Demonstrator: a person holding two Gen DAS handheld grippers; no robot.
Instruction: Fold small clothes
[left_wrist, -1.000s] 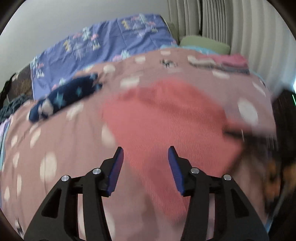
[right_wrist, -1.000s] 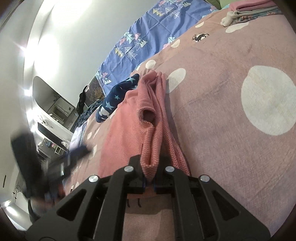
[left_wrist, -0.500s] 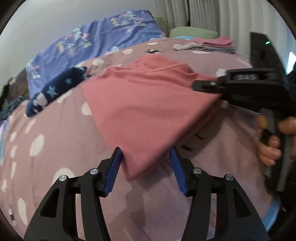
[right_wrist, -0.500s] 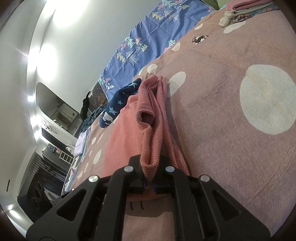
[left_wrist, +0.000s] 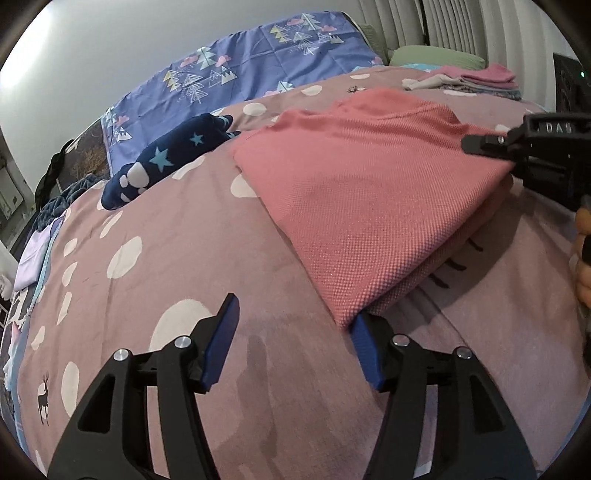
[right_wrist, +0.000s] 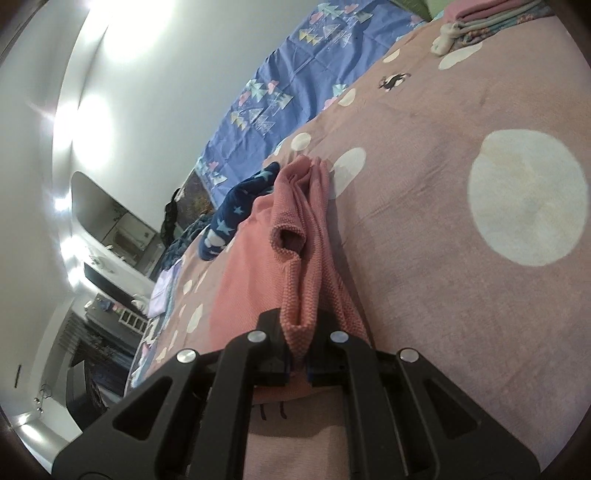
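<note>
A coral-pink knit garment (left_wrist: 369, 184) lies folded over on the pink spotted bedspread (left_wrist: 177, 251). My left gripper (left_wrist: 291, 339) is open and empty. The garment's near corner lies just at its right finger (left_wrist: 364, 343). My right gripper (right_wrist: 297, 363) is shut on the garment's folded edge (right_wrist: 299, 317). It also shows at the right of the left wrist view (left_wrist: 517, 147), holding that edge a little above the bed.
A navy star-patterned garment (left_wrist: 166, 158) lies behind the pink one. A stack of folded clothes (left_wrist: 476, 79) sits at the far right near a green pillow (left_wrist: 436, 59). A blue patterned sheet (left_wrist: 240, 77) covers the far side. Furniture stands beyond the bed's left edge (right_wrist: 110, 273).
My left gripper has drawn back and to the left, so the garment's near corner moved from between its fingers to its right finger. My right gripper stayed shut on the folded edge.
</note>
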